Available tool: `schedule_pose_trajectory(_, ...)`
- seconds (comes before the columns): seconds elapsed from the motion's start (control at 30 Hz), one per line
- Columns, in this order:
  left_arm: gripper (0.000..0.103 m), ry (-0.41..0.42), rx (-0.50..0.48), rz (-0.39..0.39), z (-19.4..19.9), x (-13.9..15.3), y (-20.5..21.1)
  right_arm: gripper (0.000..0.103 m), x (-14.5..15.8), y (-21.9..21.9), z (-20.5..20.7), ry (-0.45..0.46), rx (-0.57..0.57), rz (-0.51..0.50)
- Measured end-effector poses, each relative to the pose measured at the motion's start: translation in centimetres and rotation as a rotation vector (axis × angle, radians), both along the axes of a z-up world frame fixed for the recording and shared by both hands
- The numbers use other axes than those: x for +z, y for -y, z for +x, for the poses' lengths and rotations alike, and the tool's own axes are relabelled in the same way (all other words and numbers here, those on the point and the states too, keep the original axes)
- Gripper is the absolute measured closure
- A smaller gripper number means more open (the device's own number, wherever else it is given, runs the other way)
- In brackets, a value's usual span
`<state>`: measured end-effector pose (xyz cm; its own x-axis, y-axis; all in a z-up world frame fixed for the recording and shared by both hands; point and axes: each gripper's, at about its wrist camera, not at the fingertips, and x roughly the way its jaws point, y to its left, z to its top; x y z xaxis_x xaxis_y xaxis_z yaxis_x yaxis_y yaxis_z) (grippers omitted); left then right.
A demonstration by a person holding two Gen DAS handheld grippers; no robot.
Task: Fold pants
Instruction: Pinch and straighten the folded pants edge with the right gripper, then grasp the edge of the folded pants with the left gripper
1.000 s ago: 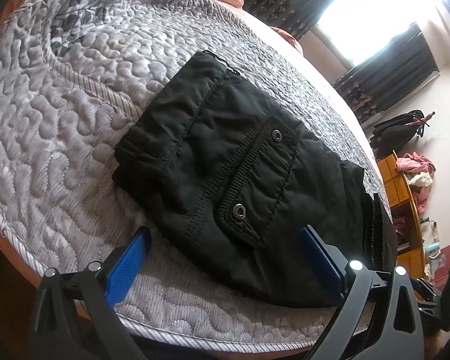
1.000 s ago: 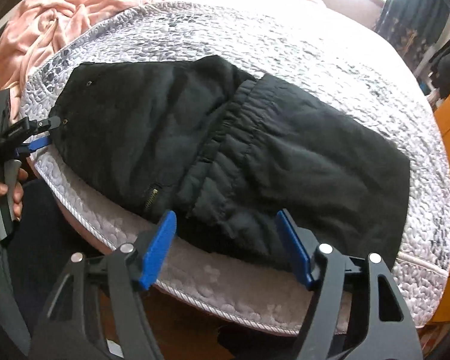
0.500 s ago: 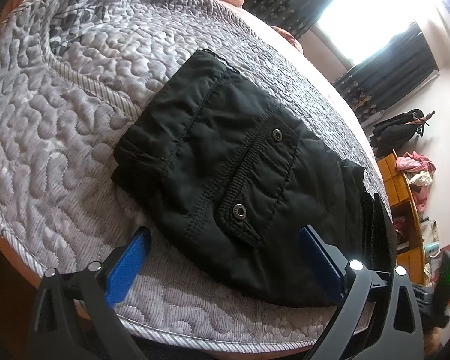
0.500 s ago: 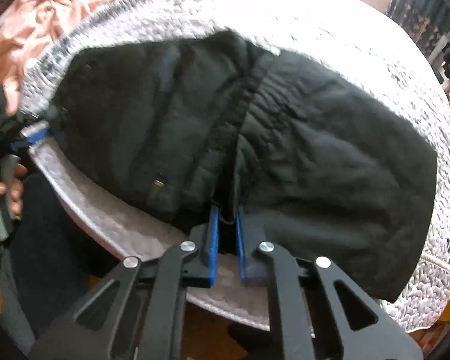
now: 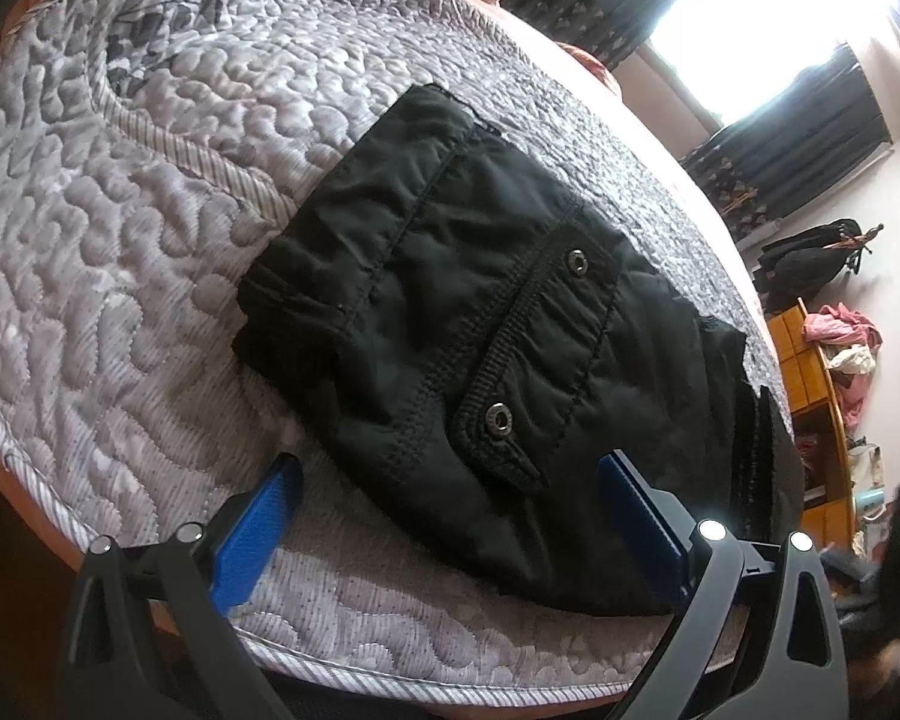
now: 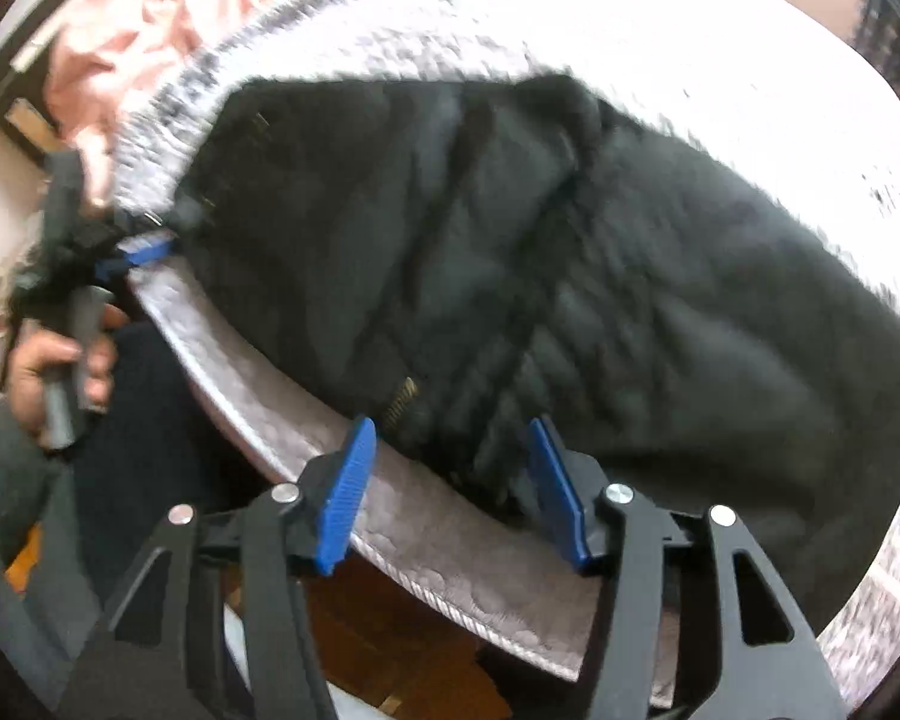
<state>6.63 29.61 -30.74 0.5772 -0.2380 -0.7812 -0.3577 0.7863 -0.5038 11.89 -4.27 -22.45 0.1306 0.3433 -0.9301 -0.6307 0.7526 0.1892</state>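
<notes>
Black pants (image 5: 480, 330) lie folded on a grey quilted bed cover (image 5: 120, 240); a pocket flap with two metal snaps faces up. My left gripper (image 5: 450, 510) is open at the near edge of the pants, its blue pads on either side of the fabric edge. In the right wrist view the pants (image 6: 570, 270) fill the middle, blurred by motion. My right gripper (image 6: 456, 480) is open, its pads either side of the bunched waistband edge. The left gripper (image 6: 144, 249) also shows there at the far left, held in a hand.
A pink blanket (image 6: 150, 18) lies bunched at the head of the bed. A wooden shelf (image 5: 822, 384) with clothes and a dark bag (image 5: 810, 258) stand to the right by a bright window. The bed edge (image 6: 330, 456) drops to a wooden floor.
My right gripper shut on the waistband edge half a second ago and has now opened again, and the view has shifted. My left gripper stays open in place.
</notes>
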Motion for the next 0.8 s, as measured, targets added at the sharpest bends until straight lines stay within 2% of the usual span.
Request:
schedule_pose_trajectory(0.07,0.004,-0.012,0.015,0.000,-0.1,0.0,-0.4,0.049,2.2,0.9,2.8,0.040,-0.012,0.033)
schedule_pose_trajectory(0.13,0.004,-0.024,0.051,-0.013,-0.4,0.1,-1.0,0.050,2.7,1.6,5.7,0.072,-0.060,0.016)
schedule_pose_trajectory(0.2,0.004,-0.027,0.108,-0.079,-1.0,0.0,-1.7,0.051,1.6,2.7,9.6,0.065,-0.122,-0.029)
schedule_pose_trajectory(0.3,0.004,-0.029,0.165,-0.207,-1.8,-0.5,-1.9,0.051,-1.4,2.5,12.0,0.024,-0.116,-0.094)
schedule_pose_trajectory(0.37,0.004,-0.019,0.196,-0.287,-2.2,-0.6,-2.1,0.042,-3.6,1.6,12.3,-0.028,-0.055,-0.143)
schedule_pose_trajectory(0.43,0.004,-0.011,0.232,-0.364,-2.5,-1.0,-2.8,0.043,-3.7,0.3,12.3,-0.032,0.002,-0.189)
schedule_pose_trajectory(0.47,0.004,-0.002,0.261,-0.408,-2.7,-1.2,-3.5,0.045,-3.0,-0.2,12.5,-0.044,0.026,-0.180)
schedule_pose_trajectory(0.53,0.004,0.023,0.310,-0.479,-3.1,-1.6,-4.8,0.044,-0.5,-1.6,13.5,-0.084,0.064,-0.104)
schedule_pose_trajectory(0.6,0.004,0.039,0.353,-0.530,-3.2,-2.3,-6.0,0.024,2.1,-4.5,14.4,-0.150,0.149,-0.002)
schedule_pose_trajectory(0.67,0.004,0.037,0.398,-0.575,-3.1,-3.2,-7.1,0.008,4.2,-8.8,14.8,-0.192,0.274,0.057)
schedule_pose_trajectory(0.73,0.004,0.038,0.428,-0.616,-3.0,-3.9,-7.7,0.008,4.8,-12.4,15.2,-0.201,0.344,0.053)
schedule_pose_trajectory(0.8,0.004,0.043,0.433,-0.608,-2.5,-3.9,-8.0,0.008,4.4,-16.9,16.0,-0.251,0.388,0.051)
